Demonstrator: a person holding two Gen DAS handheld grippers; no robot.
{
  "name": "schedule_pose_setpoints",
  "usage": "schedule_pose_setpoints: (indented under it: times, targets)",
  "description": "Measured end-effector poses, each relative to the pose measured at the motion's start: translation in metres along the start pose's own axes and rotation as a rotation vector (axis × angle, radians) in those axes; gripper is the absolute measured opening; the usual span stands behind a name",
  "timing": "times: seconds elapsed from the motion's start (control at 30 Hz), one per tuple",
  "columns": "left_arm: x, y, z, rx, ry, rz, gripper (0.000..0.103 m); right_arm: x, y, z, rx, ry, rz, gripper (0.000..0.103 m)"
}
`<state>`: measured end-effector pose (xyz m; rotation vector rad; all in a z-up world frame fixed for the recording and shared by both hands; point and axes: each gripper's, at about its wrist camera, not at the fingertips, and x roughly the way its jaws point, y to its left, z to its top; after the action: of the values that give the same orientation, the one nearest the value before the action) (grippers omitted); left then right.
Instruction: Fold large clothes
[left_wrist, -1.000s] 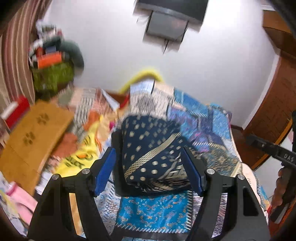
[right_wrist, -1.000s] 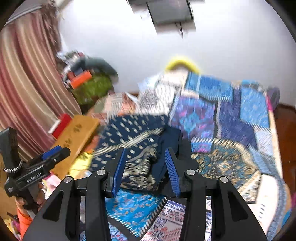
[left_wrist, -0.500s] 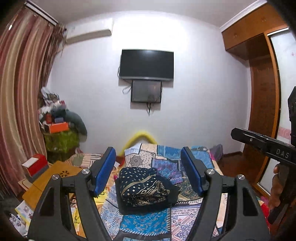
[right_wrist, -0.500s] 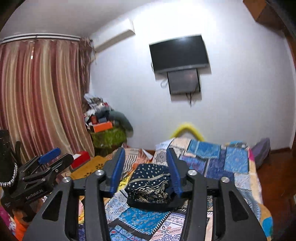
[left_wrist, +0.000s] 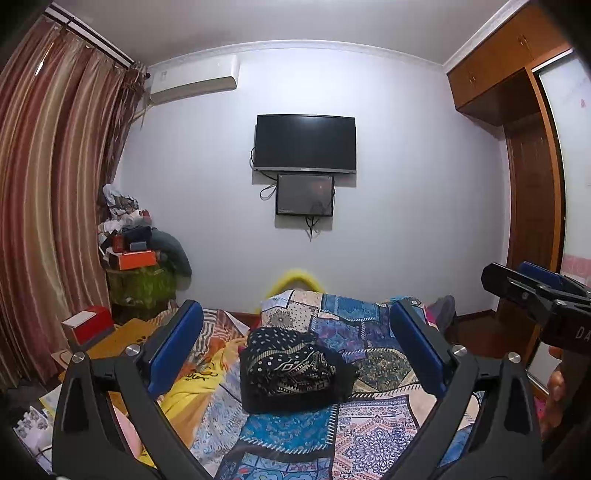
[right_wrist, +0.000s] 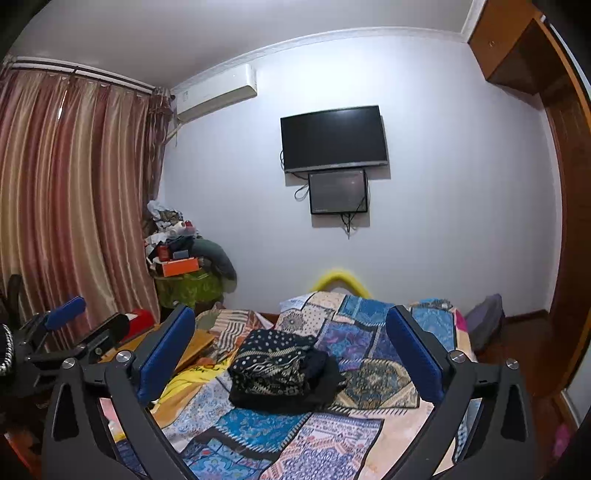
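- Folded garment (left_wrist: 286, 369), centre of the frame: dark navy to black, with white dots on top and a cream geometric band on its front.
- Bedspread (left_wrist: 373, 435), lower centre: patchwork of blue, purple, beige and peach printed squares.
- Yellow cloth (left_wrist: 192, 391), lower left: bright yellow with dark lettering.
- Left gripper (left_wrist: 295, 350) and right gripper (right_wrist: 290, 354): black frames, blue pads (left_wrist: 177, 347).
- Curtain (left_wrist: 48, 192), left edge: vertical stripes of maroon, red and gold.
- Television (left_wrist: 306, 144), upper centre: black.
- Wall (left_wrist: 406, 221): pale lavender white.
- Wardrobe (left_wrist: 532, 206), right edge: orange-brown wood.
- Box (left_wrist: 135, 259), middle left: orange.
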<state>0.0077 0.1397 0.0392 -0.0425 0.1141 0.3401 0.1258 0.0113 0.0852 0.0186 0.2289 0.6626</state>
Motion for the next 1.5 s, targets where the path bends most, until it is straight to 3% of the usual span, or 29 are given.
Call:
schedule_pose_setpoints:
  times: [1.5]
  targets:
    - [-0.002,0.001,-0.009,-0.039,0.017,0.007,0.102,-0.014,-0.001,-0.008,-0.024,0.064,-0.014,0.103]
